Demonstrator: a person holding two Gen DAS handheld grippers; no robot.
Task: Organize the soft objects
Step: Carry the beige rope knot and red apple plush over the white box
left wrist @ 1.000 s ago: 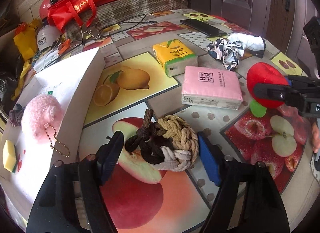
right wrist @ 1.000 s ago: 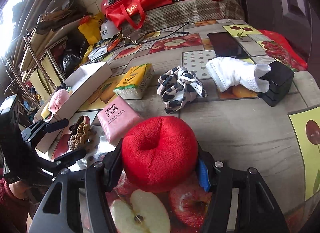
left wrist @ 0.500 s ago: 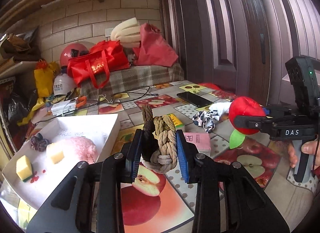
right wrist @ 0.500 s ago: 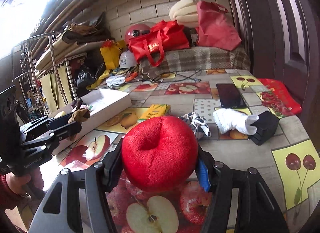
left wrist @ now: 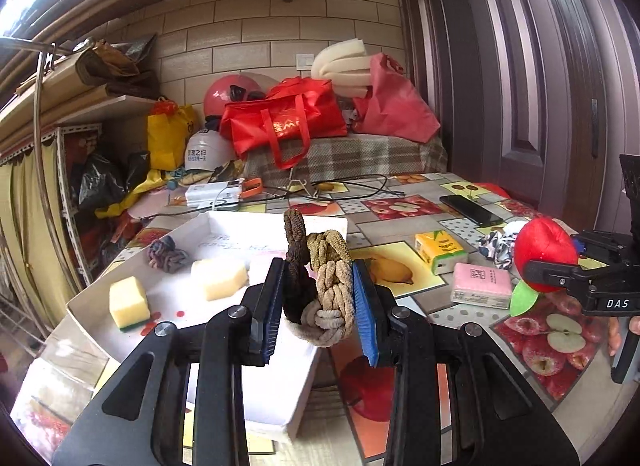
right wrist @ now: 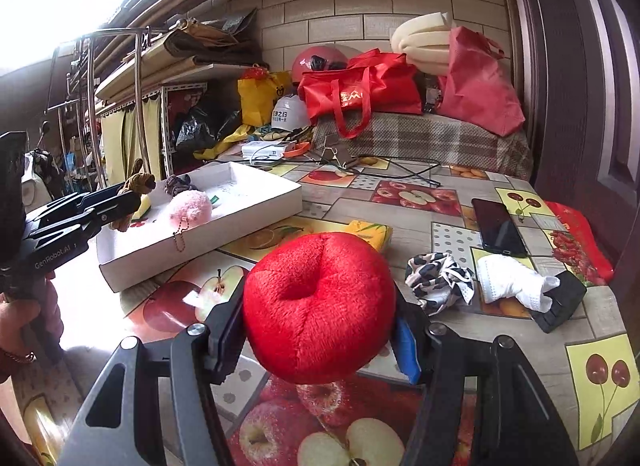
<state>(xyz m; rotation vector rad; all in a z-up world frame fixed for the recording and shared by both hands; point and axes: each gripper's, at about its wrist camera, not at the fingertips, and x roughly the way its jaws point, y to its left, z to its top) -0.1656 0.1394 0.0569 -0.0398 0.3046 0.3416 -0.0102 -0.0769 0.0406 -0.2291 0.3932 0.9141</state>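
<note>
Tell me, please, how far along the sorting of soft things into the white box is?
Partly done. Already in the white box: a pink pompom, two sponges and a scrunchie. In hand: the left gripper clamps a braided rope knot above the box; the right gripper holds a red plush apple. Left on the table: a leopard-print cloth, a white cloth and two tissue packs.

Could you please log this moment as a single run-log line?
left gripper: shut on braided rope knot, over white box | right gripper: shut on red plush apple, above table
</note>
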